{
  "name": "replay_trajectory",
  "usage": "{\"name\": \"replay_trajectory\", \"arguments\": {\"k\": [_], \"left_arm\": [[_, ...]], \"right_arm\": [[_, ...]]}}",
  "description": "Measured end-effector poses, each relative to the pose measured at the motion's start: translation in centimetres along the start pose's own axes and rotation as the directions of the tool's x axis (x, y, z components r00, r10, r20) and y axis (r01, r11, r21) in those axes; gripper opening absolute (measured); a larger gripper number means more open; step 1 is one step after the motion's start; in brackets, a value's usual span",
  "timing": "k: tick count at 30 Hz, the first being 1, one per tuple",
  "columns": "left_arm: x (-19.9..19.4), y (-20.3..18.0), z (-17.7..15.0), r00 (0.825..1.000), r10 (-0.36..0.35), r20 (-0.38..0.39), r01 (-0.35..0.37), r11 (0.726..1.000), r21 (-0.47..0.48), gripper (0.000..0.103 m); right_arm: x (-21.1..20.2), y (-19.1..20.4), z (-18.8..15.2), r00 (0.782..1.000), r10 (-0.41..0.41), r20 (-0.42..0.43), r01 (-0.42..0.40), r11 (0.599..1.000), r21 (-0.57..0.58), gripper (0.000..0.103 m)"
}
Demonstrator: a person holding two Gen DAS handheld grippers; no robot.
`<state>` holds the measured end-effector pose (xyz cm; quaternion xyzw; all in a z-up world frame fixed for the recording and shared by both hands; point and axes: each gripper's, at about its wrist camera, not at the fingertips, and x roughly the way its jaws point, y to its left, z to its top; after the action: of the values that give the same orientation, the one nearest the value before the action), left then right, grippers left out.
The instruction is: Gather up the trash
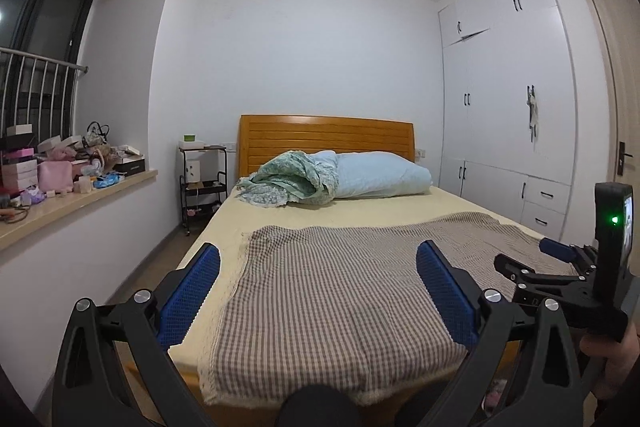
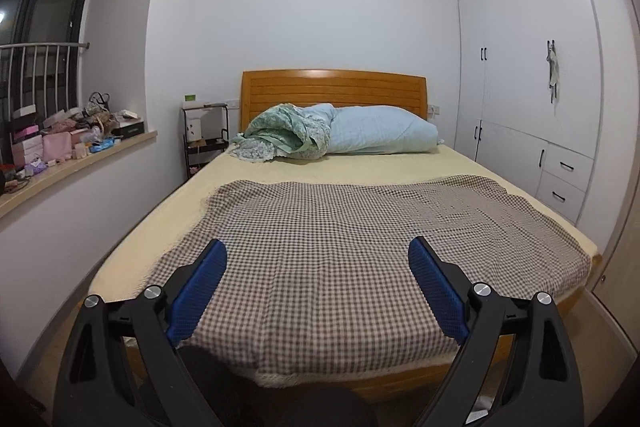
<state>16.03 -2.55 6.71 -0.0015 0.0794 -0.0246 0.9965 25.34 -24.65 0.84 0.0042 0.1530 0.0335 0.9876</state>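
Left hand-held gripper [image 1: 318, 259] held released, blue textured pads spread wide, nothing grasped. Right hand-held gripper [image 2: 318, 255] likewise released and empty. Both aimed over bed [image 2: 360, 163]: checked woven blanket [image 2: 360, 247], wooden slatted headboard [image 2: 332, 87]. Trash not identified on bed; cluttered windowsill [image 1: 80, 199] at left.
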Motion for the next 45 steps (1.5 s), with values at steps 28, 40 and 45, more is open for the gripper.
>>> {"name": "replay_trajectory", "arguments": {"k": [28, 40, 45], "left_arm": [[-17.9, -0.7, -6.1, 0.996, 0.084, 0.034, -0.084, 0.996, 0.022, 0.095], [-18.6, -0.2, -5.9, 0.995, 0.089, 0.034, -0.089, 0.996, -0.003, 0.095], [-18.6, -0.2, -5.9, 0.996, 0.086, 0.031, -0.086, 0.996, -0.005, 0.095]], "right_arm": [[-16.4, 4.3, -9.8, 0.997, 0.021, -0.077, -0.022, 1.000, 0.000, 0.088], [-18.4, 3.7, -9.5, 0.999, -0.025, 0.022, 0.025, 1.000, 0.012, 0.088], [-18.2, 3.9, -9.6, 0.999, -0.025, 0.020, 0.025, 1.000, 0.007, 0.088]]}}
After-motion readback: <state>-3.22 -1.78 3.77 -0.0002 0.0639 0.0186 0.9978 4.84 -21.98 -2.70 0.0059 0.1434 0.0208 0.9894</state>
